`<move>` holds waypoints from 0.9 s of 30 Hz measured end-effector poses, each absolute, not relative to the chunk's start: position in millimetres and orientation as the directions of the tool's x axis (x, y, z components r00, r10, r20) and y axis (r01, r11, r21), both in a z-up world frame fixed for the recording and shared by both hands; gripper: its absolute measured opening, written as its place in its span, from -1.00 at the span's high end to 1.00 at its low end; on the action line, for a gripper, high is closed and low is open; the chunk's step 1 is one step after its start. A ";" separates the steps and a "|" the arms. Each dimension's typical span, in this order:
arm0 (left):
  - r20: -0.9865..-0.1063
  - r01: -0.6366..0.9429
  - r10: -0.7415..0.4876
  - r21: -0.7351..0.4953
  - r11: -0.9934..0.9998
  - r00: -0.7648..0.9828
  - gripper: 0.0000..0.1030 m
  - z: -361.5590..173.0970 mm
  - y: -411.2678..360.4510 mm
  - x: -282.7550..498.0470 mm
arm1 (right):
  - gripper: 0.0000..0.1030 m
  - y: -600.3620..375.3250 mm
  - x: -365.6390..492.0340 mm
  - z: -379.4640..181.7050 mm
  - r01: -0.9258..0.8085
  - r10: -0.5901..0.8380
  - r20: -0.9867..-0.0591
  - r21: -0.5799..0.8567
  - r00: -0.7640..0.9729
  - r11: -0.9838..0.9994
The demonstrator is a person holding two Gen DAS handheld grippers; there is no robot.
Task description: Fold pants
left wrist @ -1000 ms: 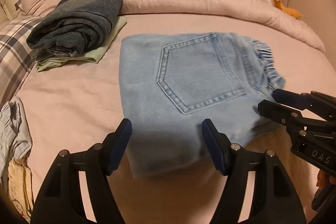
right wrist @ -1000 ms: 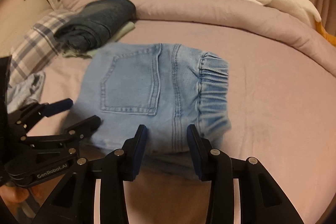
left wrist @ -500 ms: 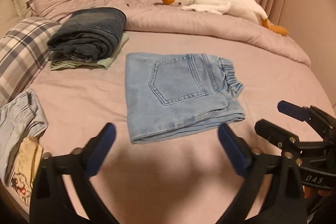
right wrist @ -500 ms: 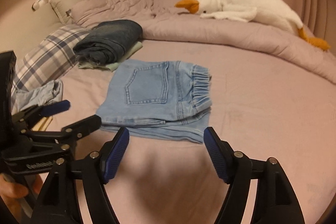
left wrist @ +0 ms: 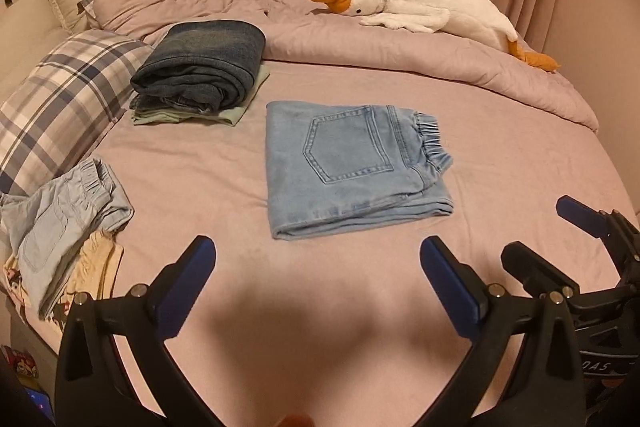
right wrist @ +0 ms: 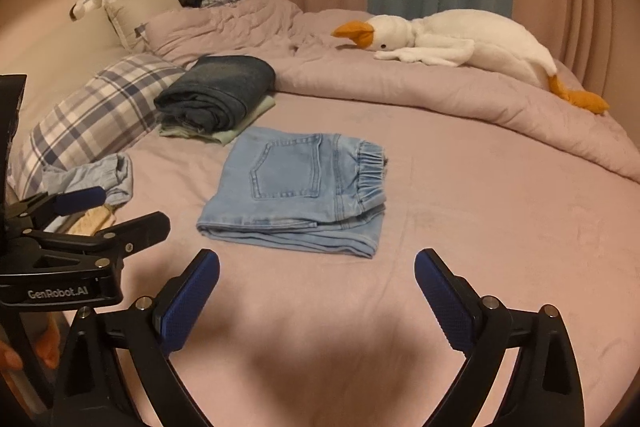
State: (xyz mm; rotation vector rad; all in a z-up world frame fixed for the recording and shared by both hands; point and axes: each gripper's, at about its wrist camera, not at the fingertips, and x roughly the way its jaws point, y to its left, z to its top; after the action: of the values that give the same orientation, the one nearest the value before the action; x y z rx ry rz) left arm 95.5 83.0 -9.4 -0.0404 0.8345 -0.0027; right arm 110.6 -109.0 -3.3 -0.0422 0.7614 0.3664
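The light-blue jeans (left wrist: pixel 352 163) lie folded into a compact rectangle on the pink bed sheet (left wrist: pixel 500 167), back pocket up and elastic waistband at the right. My left gripper (left wrist: pixel 316 247) hovers open above the sheet, short of the jeans' near edge, with nothing between its fingers. In the right wrist view the same jeans (right wrist: pixel 296 191) lie just beyond my right gripper (right wrist: pixel 316 259), whose jaws are opening wide over bare sheet with nothing between them. Each gripper also shows in the other's view: the right gripper (left wrist: pixel 540 229) at the right, the left gripper (right wrist: pixel 134 207) at the left.
A stack of folded dark jeans (left wrist: pixel 200 67) on a pale green garment sits at the back left. A plaid pillow (left wrist: pixel 60 99) and crumpled light clothes (left wrist: pixel 60 215) lie along the left edge. A bunched duvet (left wrist: pixel 400 55) with a white goose plush (left wrist: pixel 420 7) lines the back.
Both grippers have drawn back and upward from the folded jeans and their jaws have spread wide. The jeans lie further off, flat on the bed.
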 end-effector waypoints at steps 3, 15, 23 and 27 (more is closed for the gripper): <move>-0.735 -0.018 -0.006 -0.024 1.000 0.678 -0.99 -4.1 80.8 89.7 | -0.94 -110.1 105.5 0.5 -0.341 0.306 -0.682 0.088 0.664 0.936; -0.719 -0.036 0.008 -0.025 0.999 0.695 -0.99 13.4 79.4 70.9 | -0.98 -111.6 86.3 16.7 -0.331 0.295 -0.665 0.075 0.686 0.940; -0.713 -0.037 0.004 -0.031 0.999 0.701 -0.99 19.3 81.6 65.6 | -0.98 -109.7 79.4 23.3 -0.337 0.307 -0.654 0.083 0.691 0.938; -0.708 -0.037 0.009 -0.025 0.999 0.707 -0.99 21.2 80.5 64.0 | -0.98 -109.8 77.6 27.1 -0.337 0.308 -0.648 0.084 0.696 0.938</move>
State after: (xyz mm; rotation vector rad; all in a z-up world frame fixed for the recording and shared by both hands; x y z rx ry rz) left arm 64.0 80.5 21.2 -0.0382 0.7859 0.0257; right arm 77.6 -109.8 27.1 -0.0424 0.7154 0.3595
